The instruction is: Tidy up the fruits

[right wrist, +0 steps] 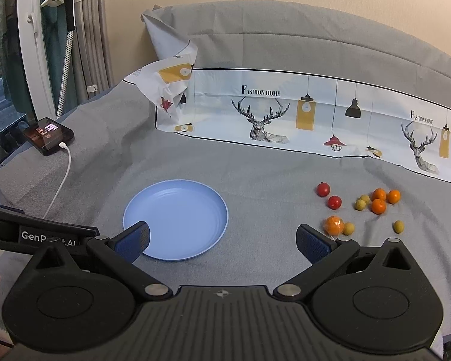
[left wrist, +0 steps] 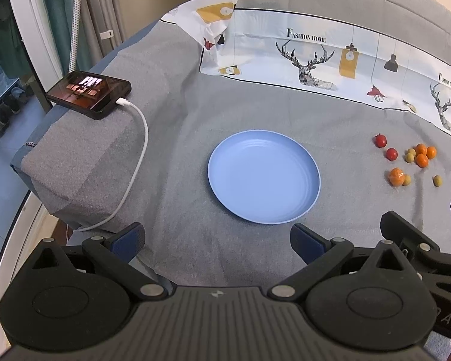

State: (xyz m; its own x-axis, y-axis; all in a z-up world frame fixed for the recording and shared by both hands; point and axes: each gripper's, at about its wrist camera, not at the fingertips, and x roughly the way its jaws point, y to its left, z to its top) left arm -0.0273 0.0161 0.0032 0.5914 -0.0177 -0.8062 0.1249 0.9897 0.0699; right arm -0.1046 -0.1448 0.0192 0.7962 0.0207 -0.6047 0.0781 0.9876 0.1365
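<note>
Fruits point(right wrist: 364, 207) lie loose on the grey cloth point(right wrist: 255, 165), right of the empty blue plate point(right wrist: 177, 201). Left gripper point(left wrist: 218, 240) and right gripper point(right wrist: 222, 240) both spread wide, holding nothing

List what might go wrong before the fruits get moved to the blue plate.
1. The fruits are small and round; the green one lying apart from the rest could roll on the grey cloth if nudged.
2. The wrapped orange touches a green fruit, so the open right gripper may knock or pinch both.
3. The blue plate is shallow; a dropped fruit might roll out.
</note>
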